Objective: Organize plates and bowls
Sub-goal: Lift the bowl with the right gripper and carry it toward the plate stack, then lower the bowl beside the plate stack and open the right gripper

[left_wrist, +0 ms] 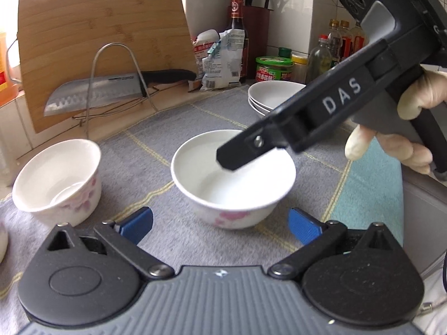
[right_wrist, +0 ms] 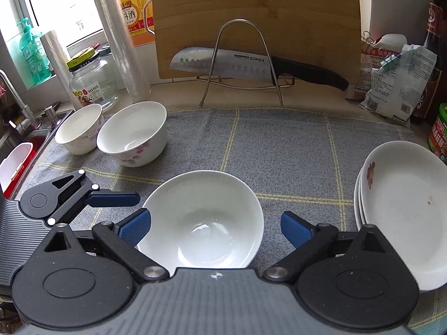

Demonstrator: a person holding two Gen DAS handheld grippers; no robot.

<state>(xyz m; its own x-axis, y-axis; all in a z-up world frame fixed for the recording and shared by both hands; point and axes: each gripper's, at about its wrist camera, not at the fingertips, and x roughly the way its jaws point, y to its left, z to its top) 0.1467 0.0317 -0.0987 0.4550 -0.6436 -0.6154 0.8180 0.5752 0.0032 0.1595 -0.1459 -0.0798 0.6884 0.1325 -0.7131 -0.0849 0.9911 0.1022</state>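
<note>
A white bowl with pink flowers [left_wrist: 233, 178] stands on the grey checked mat, just ahead of my open left gripper [left_wrist: 220, 224]. My right gripper [right_wrist: 215, 227] is open and hovers over the same bowl [right_wrist: 201, 220], its blue fingers on either side of the rim; in the left wrist view its black finger [left_wrist: 251, 148] hangs over the bowl. Two more flowered bowls [right_wrist: 134, 134] [right_wrist: 79, 131] stand side by side at the mat's left; one shows in the left wrist view [left_wrist: 57, 178]. A stack of white plates [right_wrist: 399, 209] sits at the right, also in the left wrist view [left_wrist: 272, 95].
A bamboo cutting board [right_wrist: 257, 22] and a cleaver [right_wrist: 223, 61] on a wire rack stand at the back. Jars, bottles and bags [left_wrist: 220, 58] line the wall. A sink [right_wrist: 19, 150] lies at the left past the mat [right_wrist: 279, 145].
</note>
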